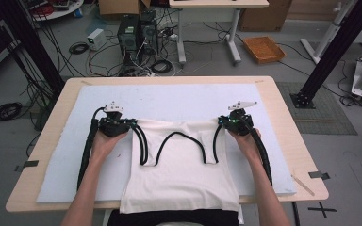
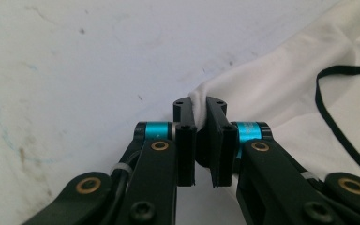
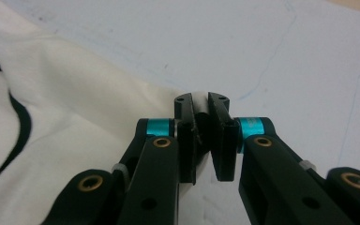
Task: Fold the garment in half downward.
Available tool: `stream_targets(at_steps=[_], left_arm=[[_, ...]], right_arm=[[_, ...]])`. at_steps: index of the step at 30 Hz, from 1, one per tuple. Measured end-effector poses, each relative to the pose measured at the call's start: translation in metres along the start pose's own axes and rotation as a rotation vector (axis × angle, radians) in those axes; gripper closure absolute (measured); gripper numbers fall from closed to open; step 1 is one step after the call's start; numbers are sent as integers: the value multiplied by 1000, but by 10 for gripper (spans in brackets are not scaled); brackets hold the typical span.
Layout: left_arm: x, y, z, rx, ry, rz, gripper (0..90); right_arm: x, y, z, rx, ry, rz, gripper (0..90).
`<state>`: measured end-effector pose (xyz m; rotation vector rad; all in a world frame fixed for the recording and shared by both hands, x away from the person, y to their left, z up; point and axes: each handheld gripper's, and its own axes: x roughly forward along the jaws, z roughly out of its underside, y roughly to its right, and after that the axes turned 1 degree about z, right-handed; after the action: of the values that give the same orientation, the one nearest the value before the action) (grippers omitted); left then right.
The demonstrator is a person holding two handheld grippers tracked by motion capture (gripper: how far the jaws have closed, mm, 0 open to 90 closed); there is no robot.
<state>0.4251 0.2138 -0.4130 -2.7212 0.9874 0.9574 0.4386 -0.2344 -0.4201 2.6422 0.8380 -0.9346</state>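
- Cream tank top (image 1: pixel 181 176) with black trim lies flat on the pale mat (image 1: pixel 169 101) on the desk (image 1: pixel 287 122); hem hangs over the near edge.
- Left tool (image 1: pixel 122 123) clamped on the top's left shoulder corner; cloth bunched between the jaws in the left gripper view (image 2: pixel 198 101).
- Right tool (image 1: pixel 232 121) clamped on the opposite corner (image 3: pixel 199 99).
- Matched grips at both corners keep the upper edge taut and level, likely to lift or fold the garment evenly.
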Motion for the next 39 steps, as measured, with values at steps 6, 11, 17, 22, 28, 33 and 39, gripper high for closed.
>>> stream_targets(at_steps=[6, 11, 17, 22, 28, 33, 39], left_arm=[[5, -13, -23, -29, 5, -26, 827], [11, -27, -42, -65, 7, -48, 827], [15, -34, -61, -62, 24, -69, 827], [18, -38, -64, -70, 38, -78, 827], [22, -49, -68, -99, 50, -72, 827], [25, -55, -71, -104, 79, -78, 827], [37, -61, -64, -131, 62, -66, 827]], right_arm=[[10, 13, -23, 17, -5, 21, 828], [17, 23, -37, 44, 6, 32, 827], [24, 30, -57, 39, 12, 69, 828], [27, 32, -72, 17, 8, 88, 827], [33, 39, -82, 19, 8, 77, 828], [38, 47, -88, 44, 4, 68, 827], [44, 52, -90, 82, 10, 53, 827]])
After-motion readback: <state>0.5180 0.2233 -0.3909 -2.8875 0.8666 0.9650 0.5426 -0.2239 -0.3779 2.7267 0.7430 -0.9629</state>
